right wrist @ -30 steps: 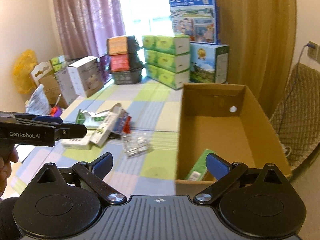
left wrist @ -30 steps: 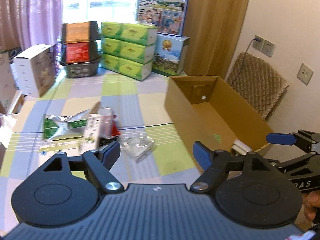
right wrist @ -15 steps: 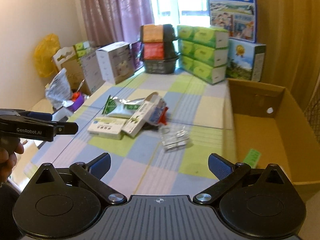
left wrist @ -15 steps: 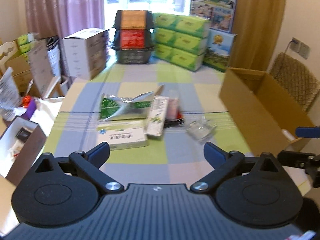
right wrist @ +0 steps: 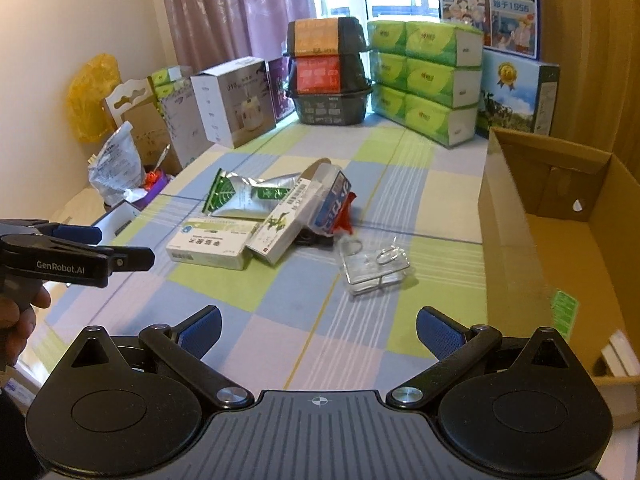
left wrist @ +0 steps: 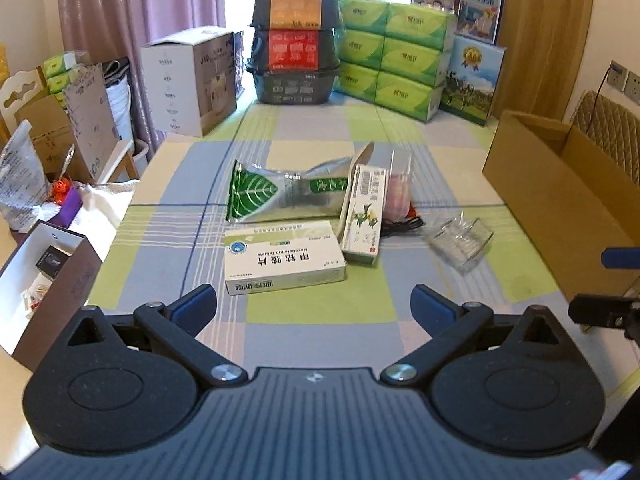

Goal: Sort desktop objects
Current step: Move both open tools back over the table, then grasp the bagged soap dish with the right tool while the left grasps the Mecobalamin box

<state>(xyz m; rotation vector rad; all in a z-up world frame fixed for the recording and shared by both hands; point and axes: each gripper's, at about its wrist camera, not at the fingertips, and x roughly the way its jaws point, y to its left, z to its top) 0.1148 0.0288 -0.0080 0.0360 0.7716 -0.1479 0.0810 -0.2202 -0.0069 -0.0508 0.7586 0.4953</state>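
Note:
A pile lies mid-table on the checked cloth: a white medicine box [left wrist: 282, 261] [right wrist: 210, 244], a slim green-and-white carton [left wrist: 364, 214] [right wrist: 284, 226], a silver-green foil pouch [left wrist: 280, 194] [right wrist: 240, 196], a pink packet [left wrist: 398, 194], a blue-red packet [right wrist: 334, 206] and a clear plastic holder [left wrist: 460, 238] [right wrist: 374, 266]. An open cardboard box [left wrist: 560, 196] [right wrist: 560, 216] stands at the right edge, holding a green item [right wrist: 563, 307]. My left gripper [left wrist: 314, 306] is open, just short of the medicine box. My right gripper [right wrist: 318, 330] is open, nearer than the clear holder.
At the table's far end stand stacked green tissue packs [left wrist: 394, 50], dark baskets [left wrist: 296, 46], a white carton [left wrist: 192, 76] and milk boxes [right wrist: 516, 88]. An open dark box [left wrist: 44, 276] sits left of the table. A padded chair [left wrist: 604, 120] is behind the cardboard box.
Both views have swung left from the cardboard box toward the pile. My left gripper now faces the medicine box; both grippers stay open and empty.

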